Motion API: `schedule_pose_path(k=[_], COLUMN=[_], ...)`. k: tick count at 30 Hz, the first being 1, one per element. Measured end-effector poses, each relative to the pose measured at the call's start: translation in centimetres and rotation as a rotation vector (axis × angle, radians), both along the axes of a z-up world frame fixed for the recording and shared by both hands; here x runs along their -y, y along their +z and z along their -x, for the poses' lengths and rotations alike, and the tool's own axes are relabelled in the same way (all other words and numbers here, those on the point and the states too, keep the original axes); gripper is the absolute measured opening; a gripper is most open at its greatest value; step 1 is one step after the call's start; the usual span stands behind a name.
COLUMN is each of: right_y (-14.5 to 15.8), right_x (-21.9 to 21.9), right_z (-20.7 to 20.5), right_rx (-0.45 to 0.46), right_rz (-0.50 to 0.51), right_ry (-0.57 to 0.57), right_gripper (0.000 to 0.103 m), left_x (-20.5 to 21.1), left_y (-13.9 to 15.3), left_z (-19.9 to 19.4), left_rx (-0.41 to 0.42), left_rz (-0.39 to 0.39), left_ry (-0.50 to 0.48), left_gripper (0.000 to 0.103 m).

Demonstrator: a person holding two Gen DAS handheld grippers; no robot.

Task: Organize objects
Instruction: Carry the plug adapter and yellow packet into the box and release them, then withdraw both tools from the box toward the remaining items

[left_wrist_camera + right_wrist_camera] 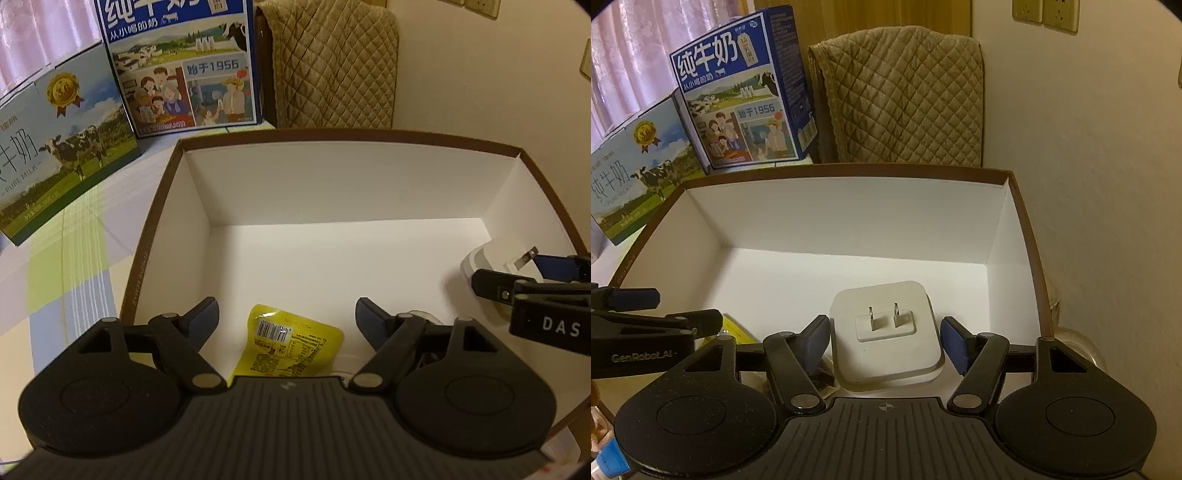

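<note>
A brown-rimmed box (166, 206) (1027, 229) with a white inside fills both views. A yellow snack packet (291, 343) (737, 332) lies on its floor at the near left. My left gripper (288, 321) (683, 310) hangs open over it, the fingers well apart from the packet. A white plug charger (886, 332) (484, 258) rests prongs-up at the near right of the box floor. My right gripper (886, 341) (508, 269) is open, with one blue pad close to each side of the charger.
Two milk cartons (66, 158) (181, 62) stand behind the box on a checked tablecloth (70, 280). A quilted brown cloth (905, 99) hangs over a chair at the back. A cream wall (1108, 221) runs close along the box's right side.
</note>
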State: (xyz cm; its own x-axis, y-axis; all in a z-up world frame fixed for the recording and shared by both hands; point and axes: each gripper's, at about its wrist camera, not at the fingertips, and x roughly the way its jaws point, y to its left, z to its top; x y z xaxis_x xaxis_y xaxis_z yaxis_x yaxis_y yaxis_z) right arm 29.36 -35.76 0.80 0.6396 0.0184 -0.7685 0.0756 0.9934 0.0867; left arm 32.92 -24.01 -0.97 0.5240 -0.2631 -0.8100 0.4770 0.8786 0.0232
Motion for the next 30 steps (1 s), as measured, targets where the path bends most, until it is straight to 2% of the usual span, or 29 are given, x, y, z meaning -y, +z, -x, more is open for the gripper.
schedule_pose_path(k=[7, 19, 30], right_y=[0.7, 2.1, 4.4], right_x=[0.1, -0.8, -3.5], right_z=[0.4, 1.4, 4.5], right_rx=[0.070, 0.117, 0.155], right_rz=[-0.003, 0.003, 0.000], right_ry=[-0.005, 0.020, 0.109], right_gripper=[0.065, 0.074, 0.075], left_x=[-0.5, -2.4, -6.1], left_y=[1.0, 3.1, 6.3], left_z=[0.5, 2.0, 5.1], left_rx=[0.029, 0.059, 0.109], left_rz=[0.011, 0.051, 0.079], left_ry=[0.004, 0.027, 0.073], left_gripper=[0.084, 0.088, 0.088])
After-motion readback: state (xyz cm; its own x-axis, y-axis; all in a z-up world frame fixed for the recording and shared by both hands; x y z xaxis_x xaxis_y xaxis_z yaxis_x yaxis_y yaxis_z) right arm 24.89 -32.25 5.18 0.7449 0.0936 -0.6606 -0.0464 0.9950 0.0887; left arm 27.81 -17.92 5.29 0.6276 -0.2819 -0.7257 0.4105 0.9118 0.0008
